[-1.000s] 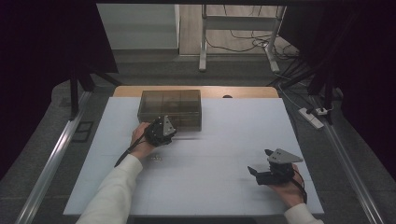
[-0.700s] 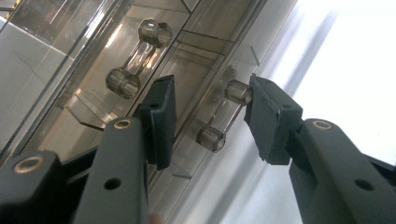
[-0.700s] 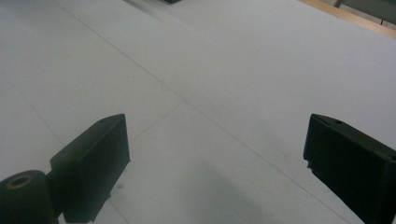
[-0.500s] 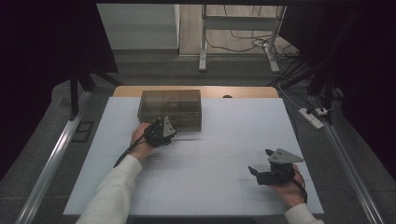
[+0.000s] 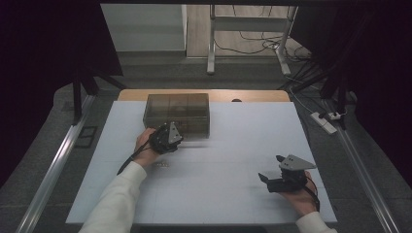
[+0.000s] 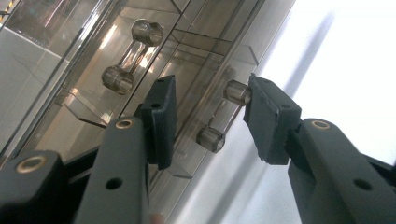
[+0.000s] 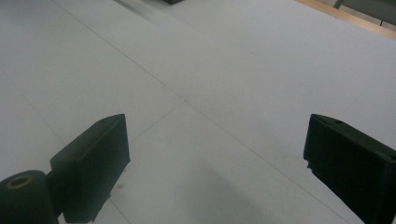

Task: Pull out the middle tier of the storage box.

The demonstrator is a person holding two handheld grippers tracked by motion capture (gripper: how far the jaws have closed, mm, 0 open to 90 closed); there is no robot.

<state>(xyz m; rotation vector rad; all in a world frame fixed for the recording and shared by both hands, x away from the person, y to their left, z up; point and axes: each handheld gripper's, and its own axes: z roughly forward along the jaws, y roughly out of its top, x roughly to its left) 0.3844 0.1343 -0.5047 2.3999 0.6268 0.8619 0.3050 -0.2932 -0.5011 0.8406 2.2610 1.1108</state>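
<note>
- The smoky transparent plastic box with drawers [image 5: 178, 113] stands at the far side of the white table top [image 5: 233, 145], close to its wooden far edge and a little left of the middle.
- The left gripper [image 5: 174, 138] is held by the person's left hand [image 5: 145, 145] directly at the front face of this box.
- In the left gripper view, the two black jaws of the left gripper [image 6: 210, 114] are apart, one on each side of a clear bar handle [image 6: 223, 114] on the lower drawer front.
- The right jaw pad touches, or almost touches, the upper end knob of this handle; the left pad is beside it with a gap. So this claw is open around the handle and not closed on it.
- A second clear bar handle [image 6: 132, 55] is on the drawer front farther up in this view, free.
- The right gripper [image 5: 272, 174] rests low over the near right part of the table, well apart from the box, held by the right hand [image 5: 301, 196].
- In the right gripper view its jaws [image 7: 215, 154] are wide apart, with bare white table between them; it holds nothing.
- Some small objects [image 5: 162, 165] lie on the table just beside the left wrist; they are too small to identify.
</note>
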